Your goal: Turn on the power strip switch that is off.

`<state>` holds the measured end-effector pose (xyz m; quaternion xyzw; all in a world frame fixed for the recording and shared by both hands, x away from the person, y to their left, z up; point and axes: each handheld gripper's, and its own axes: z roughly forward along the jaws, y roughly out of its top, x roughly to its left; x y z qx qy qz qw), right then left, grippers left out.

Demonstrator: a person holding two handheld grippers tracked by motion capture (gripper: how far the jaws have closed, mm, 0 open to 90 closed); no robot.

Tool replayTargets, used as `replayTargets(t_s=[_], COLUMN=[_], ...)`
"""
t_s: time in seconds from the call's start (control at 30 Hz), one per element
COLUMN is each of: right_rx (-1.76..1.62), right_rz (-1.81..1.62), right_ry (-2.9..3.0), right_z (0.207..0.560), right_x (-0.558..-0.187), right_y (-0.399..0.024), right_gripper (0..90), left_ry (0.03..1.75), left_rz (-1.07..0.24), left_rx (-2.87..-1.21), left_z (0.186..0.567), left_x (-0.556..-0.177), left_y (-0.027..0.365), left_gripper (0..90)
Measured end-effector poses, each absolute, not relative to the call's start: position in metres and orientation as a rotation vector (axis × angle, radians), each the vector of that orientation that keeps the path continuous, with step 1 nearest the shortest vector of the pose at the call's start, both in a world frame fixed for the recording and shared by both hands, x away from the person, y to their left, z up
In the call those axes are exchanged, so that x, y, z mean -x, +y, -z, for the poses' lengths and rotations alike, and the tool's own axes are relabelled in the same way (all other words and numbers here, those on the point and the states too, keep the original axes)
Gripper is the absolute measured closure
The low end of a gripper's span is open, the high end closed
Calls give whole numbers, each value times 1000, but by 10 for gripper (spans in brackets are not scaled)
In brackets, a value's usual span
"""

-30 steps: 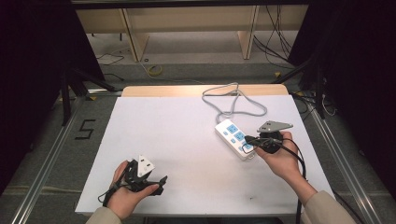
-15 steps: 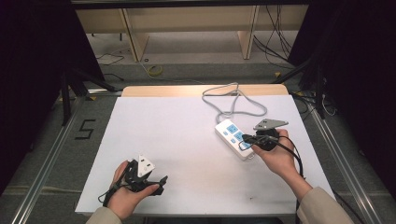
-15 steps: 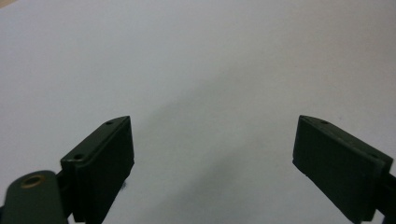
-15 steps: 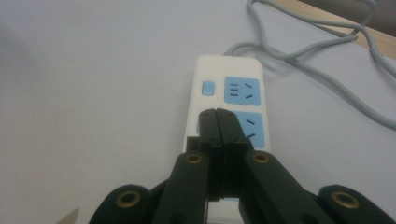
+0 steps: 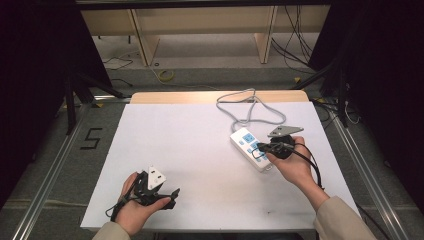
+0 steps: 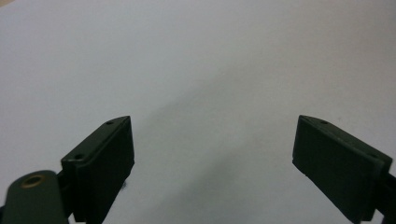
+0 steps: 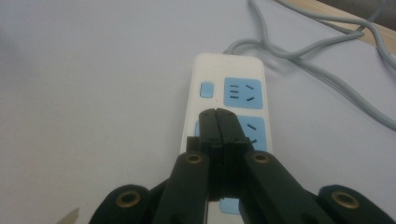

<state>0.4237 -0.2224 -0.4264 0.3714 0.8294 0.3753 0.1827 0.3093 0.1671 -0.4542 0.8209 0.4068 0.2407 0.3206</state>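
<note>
Left gripper (image 5: 167, 192): lower left of frame, over the bare white table (image 5: 190, 145), jaws spread wide, nothing between them. Power strip (image 5: 251, 148): right of centre, white with blue sockets, grey cord (image 5: 250, 110) looping toward the upper edge. Right gripper (image 5: 261, 147): jaws pressed together, empty, tips above the strip's middle sockets.

Matt surfaces over most of the table, gloss only on the plastic strip

The white table covering (image 5: 200, 150) looks smooth and matt, like paper or laminate; a pale wooden board edge (image 5: 200, 96) shows along its far side; the white plastic power strip with light-blue socket panels (image 7: 231, 107) has a smooth, slightly glossy shell; its grey cable (image 5: 250, 107) looks rubbery and matt; the left gripper (image 6: 212, 163) has matt black plastic jaws; the right gripper (image 7: 218, 122) is the same matt black, with brass-coloured metal rivets.
</note>
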Motion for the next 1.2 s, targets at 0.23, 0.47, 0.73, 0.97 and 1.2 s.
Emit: replayTargets(t_s=[0.23, 0.47, 0.73, 0.97, 1.2], right_rx=[-1060, -1081, -1091, -1098, -1119], right_rz=[-1053, -1036, -1013, -991, -972], right_ry=[2343, 2356, 2366, 2393, 2411], right_z=[427, 427, 430, 431, 431], right_x=[-428, -430, -434, -439, -445], right_y=[-220, -218, -215, -211, -207], right_gripper=[900, 900, 900, 900, 900], left_ry=[1068, 1065, 1064, 1059, 1060], left_rz=[-635, -630, -628, -628, -630], left_rx=[-2154, -2158, -2156, -2159, -2157], left_z=[454, 454, 454, 454, 453], left_x=[-309, -309, -309, -309, -309], left_y=[167, 167, 166, 165, 165], left_gripper=[123, 127, 129, 130, 131])
